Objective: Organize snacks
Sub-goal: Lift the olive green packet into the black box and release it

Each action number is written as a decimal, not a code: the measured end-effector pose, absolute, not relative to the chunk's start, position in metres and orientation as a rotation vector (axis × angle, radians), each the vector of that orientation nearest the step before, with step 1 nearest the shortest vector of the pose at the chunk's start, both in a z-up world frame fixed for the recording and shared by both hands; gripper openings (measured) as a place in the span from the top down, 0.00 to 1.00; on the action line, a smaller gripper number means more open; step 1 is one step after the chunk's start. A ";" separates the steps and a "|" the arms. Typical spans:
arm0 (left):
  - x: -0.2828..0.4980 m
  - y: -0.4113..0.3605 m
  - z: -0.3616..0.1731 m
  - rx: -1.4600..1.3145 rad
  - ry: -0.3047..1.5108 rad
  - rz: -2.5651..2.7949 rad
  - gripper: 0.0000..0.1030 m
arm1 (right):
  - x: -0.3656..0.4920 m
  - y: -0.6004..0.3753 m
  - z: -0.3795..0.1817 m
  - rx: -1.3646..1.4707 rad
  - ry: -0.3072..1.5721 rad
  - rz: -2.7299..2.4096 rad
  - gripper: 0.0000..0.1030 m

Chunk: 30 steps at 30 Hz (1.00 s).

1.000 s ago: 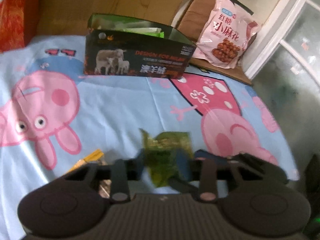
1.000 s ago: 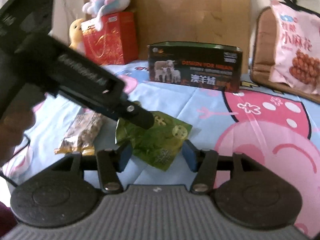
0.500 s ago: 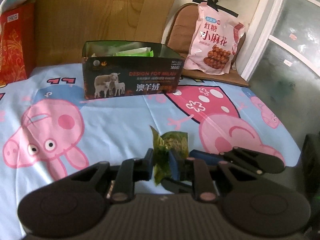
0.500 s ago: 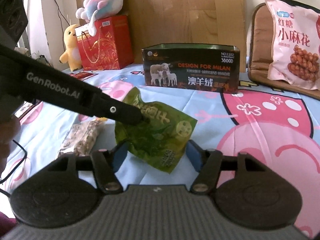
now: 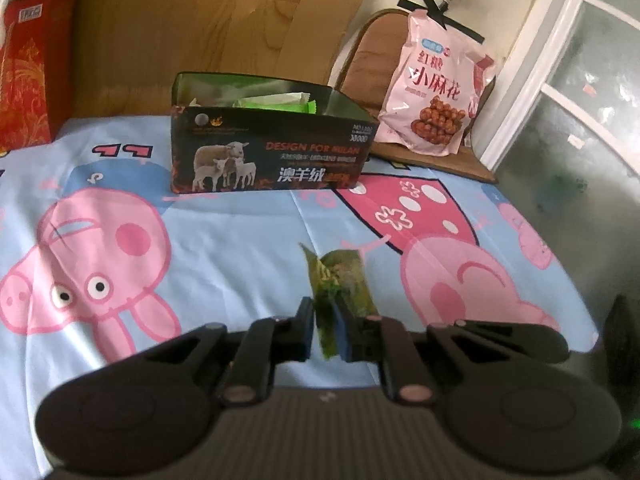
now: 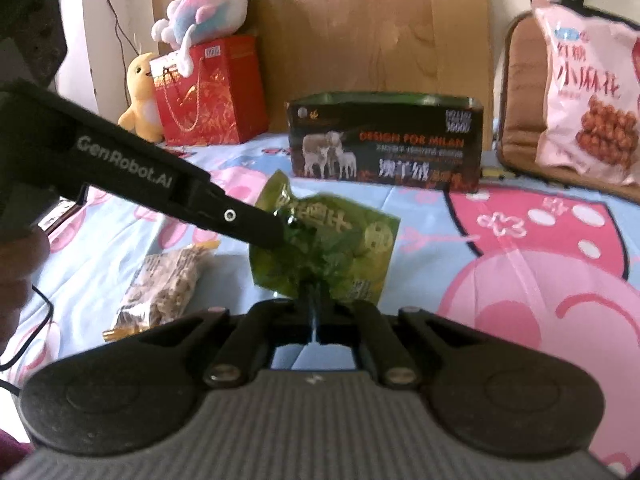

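A green snack packet hangs in the air above the cartoon-pig sheet. My left gripper is shut on its edge, where it shows edge-on; that gripper's black arm reaches in from the left in the right wrist view. My right gripper is shut on the packet's lower edge. The dark open box with sheep printed on it stands farther back on the sheet and holds green wrappers; it also shows in the right wrist view.
A brown nut-bar packet lies on the sheet at lower left. A pink snack bag leans on a brown chair at the back right. A red gift bag with plush toys stands at the back left. The bed edge drops off at right.
My left gripper has lifted the green packet off the sheet. My right gripper, open before, has closed on the packet's lower edge.
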State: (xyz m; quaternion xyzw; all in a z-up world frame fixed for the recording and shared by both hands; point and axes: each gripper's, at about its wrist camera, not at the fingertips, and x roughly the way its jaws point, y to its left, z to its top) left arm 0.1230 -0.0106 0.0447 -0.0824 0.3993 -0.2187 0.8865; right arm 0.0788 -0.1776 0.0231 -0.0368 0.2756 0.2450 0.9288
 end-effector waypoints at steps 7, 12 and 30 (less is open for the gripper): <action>0.125 -0.005 0.055 -0.220 0.813 -0.498 0.89 | 0.071 -0.173 0.036 -0.131 0.439 0.448 0.98; 0.127 -0.007 0.067 -0.203 0.777 -0.517 0.89 | 0.072 -0.173 0.043 -0.152 0.378 0.420 0.98; 0.144 -0.008 0.052 -0.190 0.818 -0.465 0.82 | 0.093 -0.147 0.018 -0.251 0.563 0.532 0.80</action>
